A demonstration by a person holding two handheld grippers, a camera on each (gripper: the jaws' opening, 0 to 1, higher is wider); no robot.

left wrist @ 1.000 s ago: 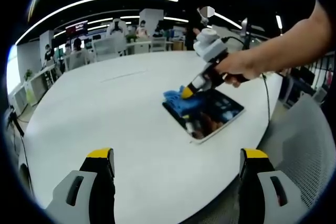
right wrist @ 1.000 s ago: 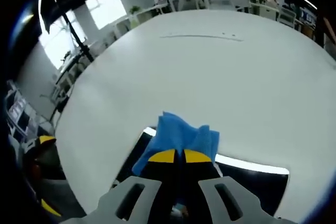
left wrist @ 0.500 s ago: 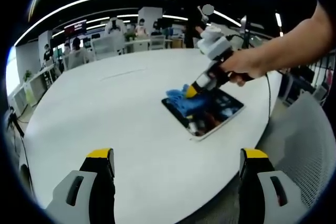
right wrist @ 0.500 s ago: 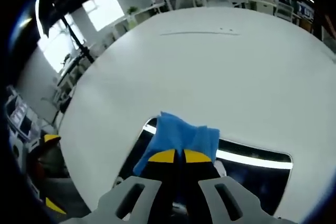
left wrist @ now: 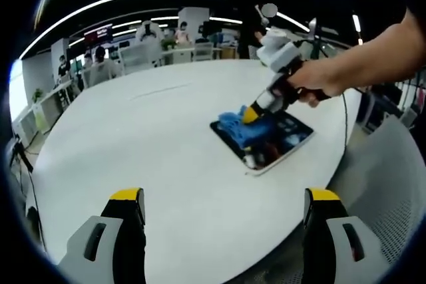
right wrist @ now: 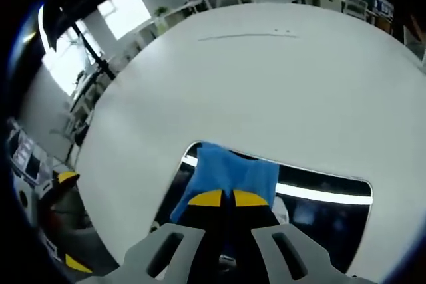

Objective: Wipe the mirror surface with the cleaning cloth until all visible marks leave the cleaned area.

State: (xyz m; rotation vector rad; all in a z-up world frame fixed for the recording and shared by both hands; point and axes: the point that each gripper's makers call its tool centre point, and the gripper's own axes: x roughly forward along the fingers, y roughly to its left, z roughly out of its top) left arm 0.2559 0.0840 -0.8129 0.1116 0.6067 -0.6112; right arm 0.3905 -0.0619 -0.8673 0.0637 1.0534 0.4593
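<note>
The right gripper [right wrist: 220, 199], jaws pinched on the blue cloth [right wrist: 229, 173], is rubbing one end of the mirror [left wrist: 266, 139] lying on the desk [left wrist: 146, 138], wiping looking unfinished, while the left gripper [left wrist: 224, 197] is hovering with jaws wide.

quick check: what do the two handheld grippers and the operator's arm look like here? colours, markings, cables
Left gripper: two light grey jaws with dark slots, black inner faces, yellow caps on the tips. Right gripper: same build, grey bodies, black jaws, yellow tips; seen from the left gripper view it has a black handle with a white block on top. The forearm is bare, no sleeve on the visible part. No cable clearly traceable.
</note>
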